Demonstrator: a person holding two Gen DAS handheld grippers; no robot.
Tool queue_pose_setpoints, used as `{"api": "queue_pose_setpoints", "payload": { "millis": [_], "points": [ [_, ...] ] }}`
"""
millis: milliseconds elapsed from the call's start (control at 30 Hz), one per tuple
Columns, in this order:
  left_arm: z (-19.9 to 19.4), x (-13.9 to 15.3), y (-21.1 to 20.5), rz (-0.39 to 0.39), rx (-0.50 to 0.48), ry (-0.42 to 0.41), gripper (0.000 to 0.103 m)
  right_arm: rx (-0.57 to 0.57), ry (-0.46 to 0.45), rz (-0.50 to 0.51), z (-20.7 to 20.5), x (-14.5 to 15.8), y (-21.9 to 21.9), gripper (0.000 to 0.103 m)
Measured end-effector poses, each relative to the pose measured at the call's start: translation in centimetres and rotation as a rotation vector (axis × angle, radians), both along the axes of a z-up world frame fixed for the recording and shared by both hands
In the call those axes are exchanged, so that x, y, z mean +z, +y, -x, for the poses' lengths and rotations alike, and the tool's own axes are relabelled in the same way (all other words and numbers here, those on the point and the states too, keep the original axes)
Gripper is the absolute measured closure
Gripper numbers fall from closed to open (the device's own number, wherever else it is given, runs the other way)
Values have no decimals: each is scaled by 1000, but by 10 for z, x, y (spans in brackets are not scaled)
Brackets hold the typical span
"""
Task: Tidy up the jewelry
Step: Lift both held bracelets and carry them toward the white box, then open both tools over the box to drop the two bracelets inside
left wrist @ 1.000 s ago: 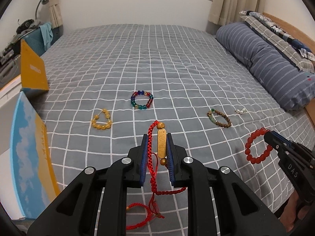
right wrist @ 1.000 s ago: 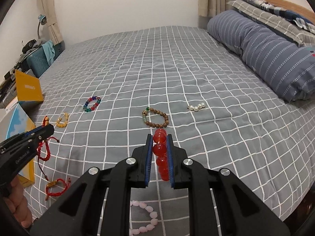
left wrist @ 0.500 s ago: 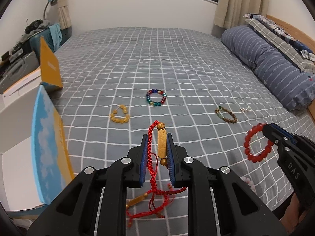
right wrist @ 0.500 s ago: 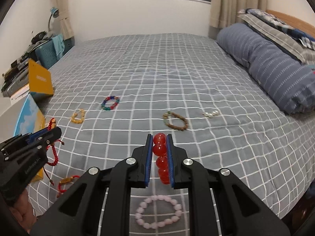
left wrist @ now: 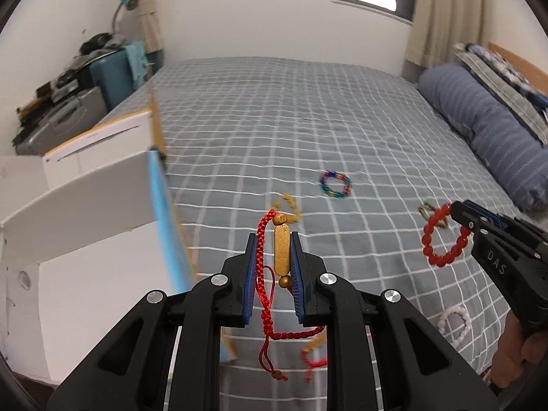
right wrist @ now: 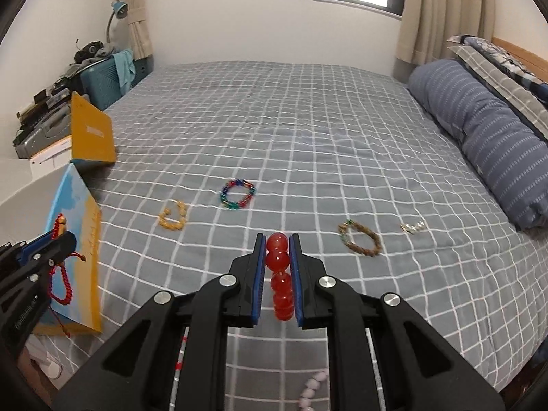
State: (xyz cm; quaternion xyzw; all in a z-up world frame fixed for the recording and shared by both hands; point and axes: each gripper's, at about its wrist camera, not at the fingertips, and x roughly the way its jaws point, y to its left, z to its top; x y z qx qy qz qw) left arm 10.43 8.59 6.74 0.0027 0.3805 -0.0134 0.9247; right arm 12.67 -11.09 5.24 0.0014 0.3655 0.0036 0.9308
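Two tools pinching: left tool (left wrist: 274,257) red cord bracelet (left wrist: 263,274); right tool (right wrist: 277,257), marked "DAS", red bead bracelet (right wrist: 279,270).

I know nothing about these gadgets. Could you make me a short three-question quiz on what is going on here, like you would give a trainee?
1. True or false: the left tongs are shut on the red cord bracelet.
2. What do the right tongs hold? A) pink bead bracelet B) red bead bracelet C) pearls
3. Fill in: the multicolored bracelet lies on the ____.

Key: 1 true; 2 B; 3 bed.
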Motion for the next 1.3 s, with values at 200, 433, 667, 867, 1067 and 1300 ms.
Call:
{"api": "queue_pose_setpoints", "payload": {
  "millis": [200,433,667,867,1067,1300],
  "points": [
    [8,19,50,17,81,-39,86,40,-20,-2,-10,14,33,90],
    [24,44,98,20,155,-86,86,116,-72,8,-13,42,87,90],
    [39,51,146,4,248,-89,86,225,-114,-1,-10,66,154,90],
    [59,53,192,-8,336,-94,85,317,-131,-17,-6,79,213,90],
    [75,41,231,-1,417,-81,85,407,-137,-27,9,83,259,90],
    [78,5,254,5,455,0,85,473,-56,8,18,42,304,90]
  ]
}}
